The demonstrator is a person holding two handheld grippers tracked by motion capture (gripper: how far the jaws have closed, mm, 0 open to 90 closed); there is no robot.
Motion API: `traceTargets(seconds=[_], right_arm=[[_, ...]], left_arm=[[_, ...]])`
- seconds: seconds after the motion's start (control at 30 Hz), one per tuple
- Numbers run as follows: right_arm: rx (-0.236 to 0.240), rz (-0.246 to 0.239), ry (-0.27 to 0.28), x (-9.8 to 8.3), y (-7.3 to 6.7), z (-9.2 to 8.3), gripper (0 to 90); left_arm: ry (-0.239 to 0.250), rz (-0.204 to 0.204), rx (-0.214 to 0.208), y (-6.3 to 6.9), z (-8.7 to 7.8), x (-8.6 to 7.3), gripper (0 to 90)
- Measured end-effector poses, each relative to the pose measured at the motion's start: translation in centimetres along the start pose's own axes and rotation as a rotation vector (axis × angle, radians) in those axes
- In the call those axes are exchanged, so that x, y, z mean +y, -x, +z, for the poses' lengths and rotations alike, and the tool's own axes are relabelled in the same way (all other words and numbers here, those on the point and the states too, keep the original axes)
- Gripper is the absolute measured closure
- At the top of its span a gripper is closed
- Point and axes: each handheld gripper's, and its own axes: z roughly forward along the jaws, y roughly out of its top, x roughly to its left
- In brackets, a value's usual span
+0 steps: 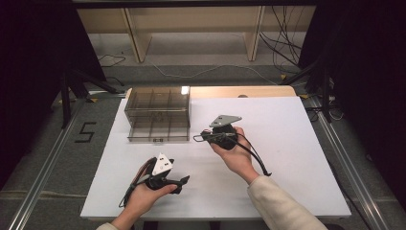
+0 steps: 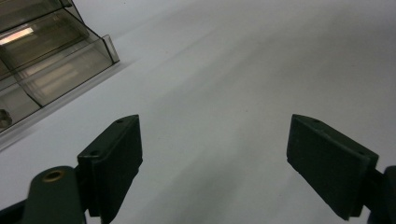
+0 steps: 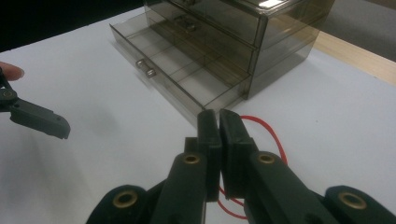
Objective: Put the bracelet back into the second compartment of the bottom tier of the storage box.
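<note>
A smoky clear drawer cabinet (image 1: 158, 106) stands at the back left of the white table (image 1: 277, 143). Its bottom drawer (image 3: 187, 81) is pulled out and has a small knob (image 3: 145, 68). My right gripper (image 1: 198, 138) hovers just right of the drawer's front corner. In the right gripper view its jaws (image 3: 218, 122) are shut, and a thin red loop (image 3: 274, 133) comes out from between them and curves beneath. My left gripper (image 1: 181, 184) rests low near the front edge. Its jaws (image 2: 215, 158) are open over bare table, with nothing between them.
The cabinet (image 2: 46, 60) sits far to the left in the left gripper view. One jaw of the left gripper (image 3: 39, 120) shows at the left of the right gripper view. Wooden shelving (image 1: 191, 28) and floor cables (image 1: 282, 48) lie beyond the table.
</note>
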Motion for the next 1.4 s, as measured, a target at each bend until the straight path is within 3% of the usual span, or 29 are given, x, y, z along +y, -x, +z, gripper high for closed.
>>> traceTargets(seconds=[0.63,1.4], right_arm=[[0.021,-0.013,-0.004,1.3,-0.8,1.4,88.2],[0.074,-0.041,-0.013,3.0,-2.5,4.2,88.1]], left_arm=[[-0.001,-0.003,0.002,0.0,0.1,0.0,19.3],[-0.005,0.004,-0.005,0.1,0.0,0.0,20.0]])
